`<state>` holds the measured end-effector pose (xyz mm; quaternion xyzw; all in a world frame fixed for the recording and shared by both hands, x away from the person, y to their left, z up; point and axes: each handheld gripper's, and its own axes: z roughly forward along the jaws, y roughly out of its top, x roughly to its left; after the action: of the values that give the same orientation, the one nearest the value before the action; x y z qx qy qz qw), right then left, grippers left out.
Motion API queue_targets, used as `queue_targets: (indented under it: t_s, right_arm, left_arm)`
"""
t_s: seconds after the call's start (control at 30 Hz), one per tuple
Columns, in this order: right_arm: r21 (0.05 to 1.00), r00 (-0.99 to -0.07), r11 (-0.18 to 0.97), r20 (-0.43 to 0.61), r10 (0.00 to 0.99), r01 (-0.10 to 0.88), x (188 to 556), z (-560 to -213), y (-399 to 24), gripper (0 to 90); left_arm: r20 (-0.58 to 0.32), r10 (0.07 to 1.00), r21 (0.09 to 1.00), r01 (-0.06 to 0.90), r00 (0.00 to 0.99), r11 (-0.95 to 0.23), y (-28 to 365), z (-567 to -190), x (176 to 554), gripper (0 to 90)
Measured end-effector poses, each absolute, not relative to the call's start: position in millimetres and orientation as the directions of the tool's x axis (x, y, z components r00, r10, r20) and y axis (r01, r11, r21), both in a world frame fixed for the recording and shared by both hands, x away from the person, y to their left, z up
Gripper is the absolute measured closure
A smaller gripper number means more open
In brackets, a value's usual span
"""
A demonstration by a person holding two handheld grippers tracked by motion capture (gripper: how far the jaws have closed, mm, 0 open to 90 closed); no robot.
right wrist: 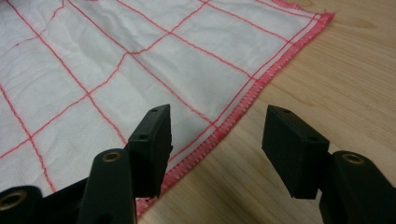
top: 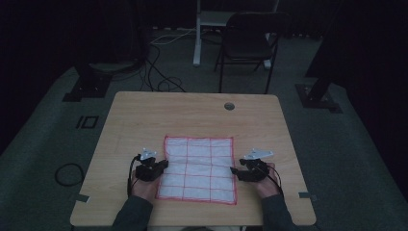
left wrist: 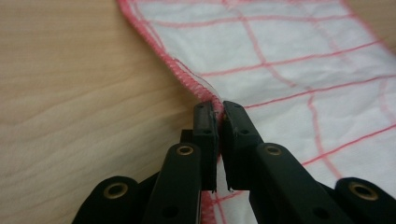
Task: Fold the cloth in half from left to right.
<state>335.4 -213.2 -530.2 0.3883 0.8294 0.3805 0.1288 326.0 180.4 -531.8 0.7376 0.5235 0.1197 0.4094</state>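
Dim carpeted floor surrounds a light wooden table [top: 144, 110], where a white cloth with red grid lines [top: 198, 167] lies flat between the two tongs. At the cloth's left edge, the left gripper [left wrist: 217, 109] has its jaws pressed together, pinching the red-stitched hem. On the opposite side, the right gripper [right wrist: 215, 126] stands spread, the cloth's right hem running between its jaws, unpinched.
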Motion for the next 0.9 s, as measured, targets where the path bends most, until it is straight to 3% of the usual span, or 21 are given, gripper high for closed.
queue_targets:
  t_s: [0.47, 0.9]
  right_arm:
    - [0.756, -0.694, 0.430, 0.044, 0.719, 0.493, 335, -526, -179, 58.8]
    - [0.719, -0.696, 0.467, 0.033, 0.717, 0.514, 341, -538, -173, 53.0]
  left_arm:
    - [-0.265, 0.870, 0.718, 0.688, 0.415, -0.109, 182, -531, 330, 84.2]
    - [-0.247, 0.886, 0.690, 0.713, 0.393, -0.124, 180, -540, 331, 77.6]
